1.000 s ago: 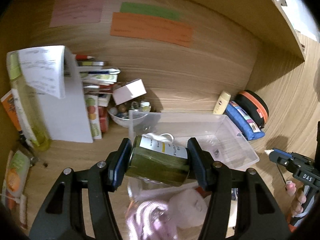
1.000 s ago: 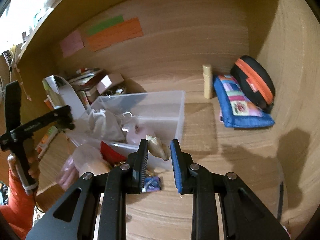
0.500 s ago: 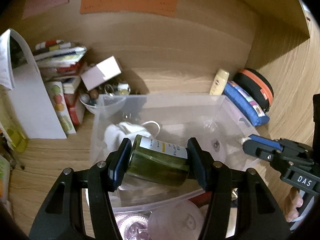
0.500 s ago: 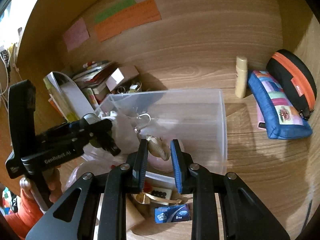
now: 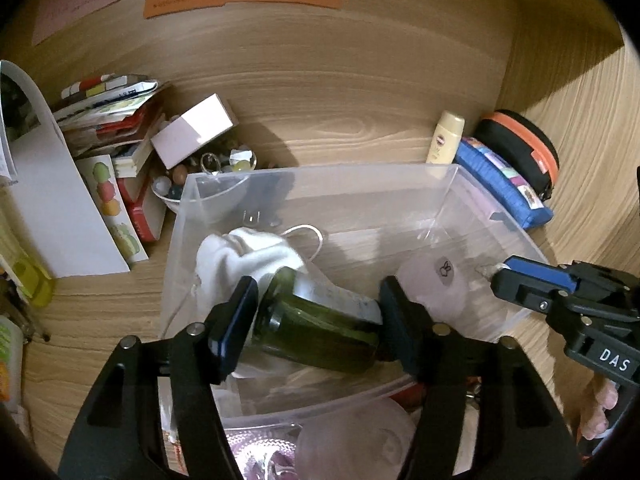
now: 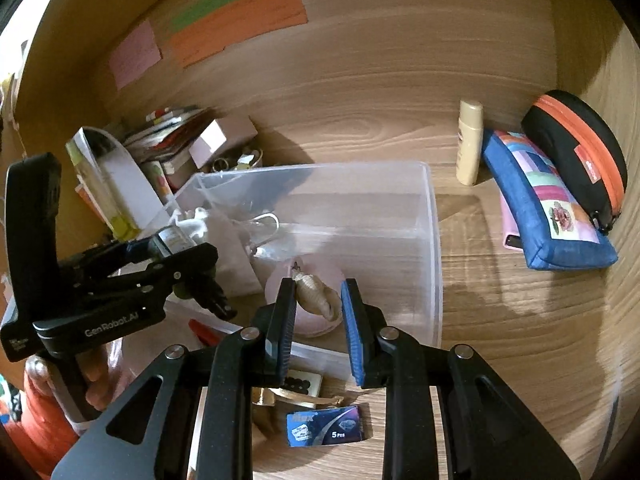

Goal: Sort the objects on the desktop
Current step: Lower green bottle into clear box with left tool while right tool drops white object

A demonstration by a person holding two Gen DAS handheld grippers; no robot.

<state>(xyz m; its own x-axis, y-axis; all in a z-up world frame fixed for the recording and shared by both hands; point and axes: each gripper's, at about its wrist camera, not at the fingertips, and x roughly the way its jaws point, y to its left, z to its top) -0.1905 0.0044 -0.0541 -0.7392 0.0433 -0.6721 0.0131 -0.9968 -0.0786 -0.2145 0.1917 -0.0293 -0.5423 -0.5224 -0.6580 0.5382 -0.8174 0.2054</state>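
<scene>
1. Left tool (image 5: 316,320) is clamped on a dark green jar (image 5: 320,332), held on its side above the clear plastic bin (image 5: 448,176), over a white cloth bundle (image 5: 248,252) that lies inside the bin.
2. Right tool (image 6: 318,312) is closed on a small pale seashell (image 6: 314,296), its pads narrowly apart with the shell pinched between them, hovering over the near part of the bin, above a round pink item (image 6: 320,280) inside it.
3. Progress, as a judgement: the sorting looks partly done. The cloth bundle and the pink item already sit in the bin, and both held things are poised over it but not yet let go.
4. Left to do, by the look of it: a blue packet (image 6: 324,428), a gold clip (image 6: 280,398) and a small card just beside it lie on the bench in front of the bin.
5. At the back of the bench a cream tube (image 6: 470,140), a blue patchwork pouch (image 6: 548,208) and a black-and-orange case (image 6: 576,152) stand together; whether they need sorting I cannot tell.
</scene>
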